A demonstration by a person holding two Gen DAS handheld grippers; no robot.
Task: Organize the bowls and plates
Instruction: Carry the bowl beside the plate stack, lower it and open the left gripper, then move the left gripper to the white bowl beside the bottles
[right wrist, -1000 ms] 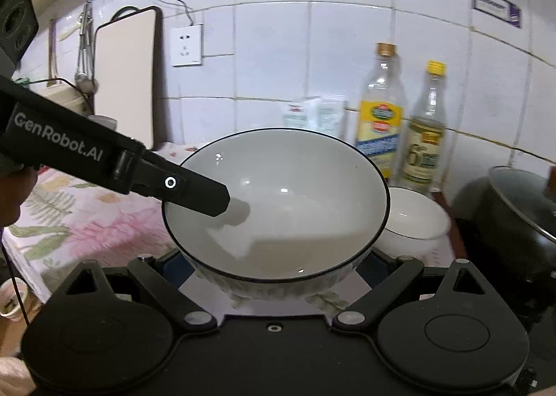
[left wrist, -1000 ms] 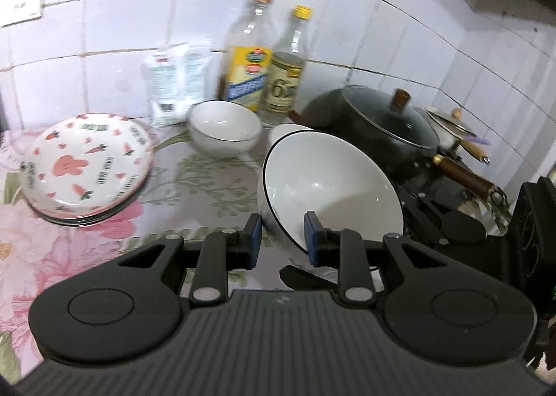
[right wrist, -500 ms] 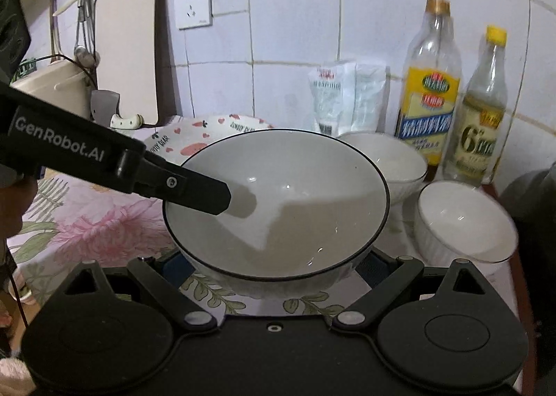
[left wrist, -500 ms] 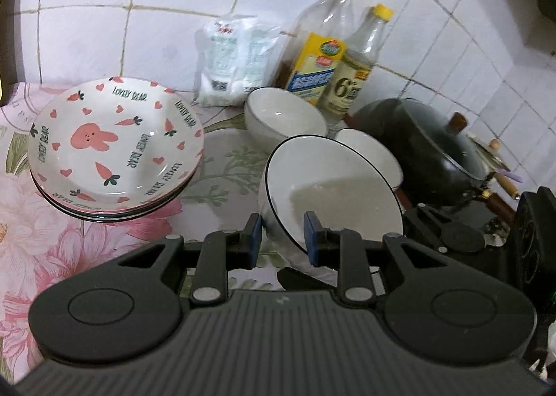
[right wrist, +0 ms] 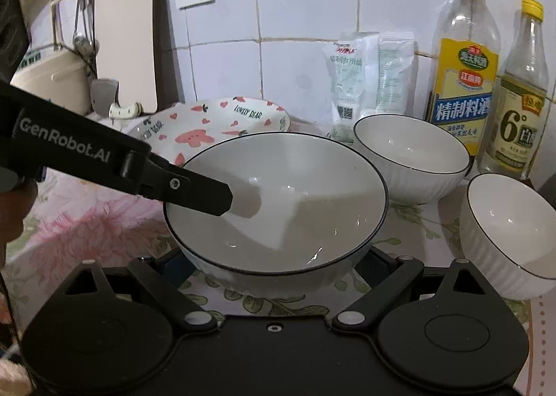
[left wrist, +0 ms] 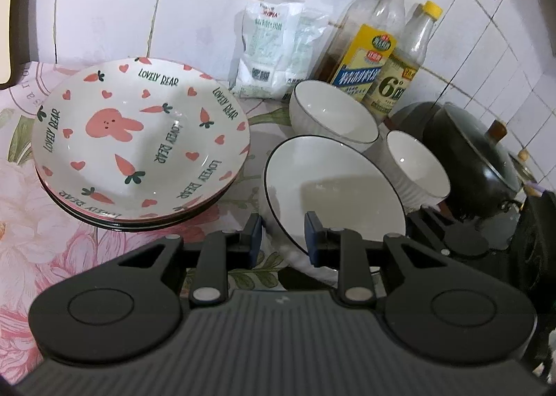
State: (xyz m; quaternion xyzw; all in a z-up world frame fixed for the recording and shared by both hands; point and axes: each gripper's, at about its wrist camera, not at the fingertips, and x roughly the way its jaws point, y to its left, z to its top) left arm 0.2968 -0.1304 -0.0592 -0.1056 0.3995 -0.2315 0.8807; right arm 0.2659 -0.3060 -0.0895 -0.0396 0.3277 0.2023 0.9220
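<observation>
The left hand-held gripper [left wrist: 282, 240] pinches the big bowl's [left wrist: 333, 194] near rim, one finger inside; the right hand-held gripper [right wrist: 274, 264] cradles its sides, clamped, likely steadying it for stacking. Beyond the big bowl sit two small bowls [right wrist: 411, 163], plates [left wrist: 139, 142] to its left.

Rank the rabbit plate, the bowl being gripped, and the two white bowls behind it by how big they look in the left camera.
1. Rabbit plate
2. Gripped bowl, though it sits nearest the camera
3. Bowl by the bottles and bowl by the pot: too alike to rank.
</observation>
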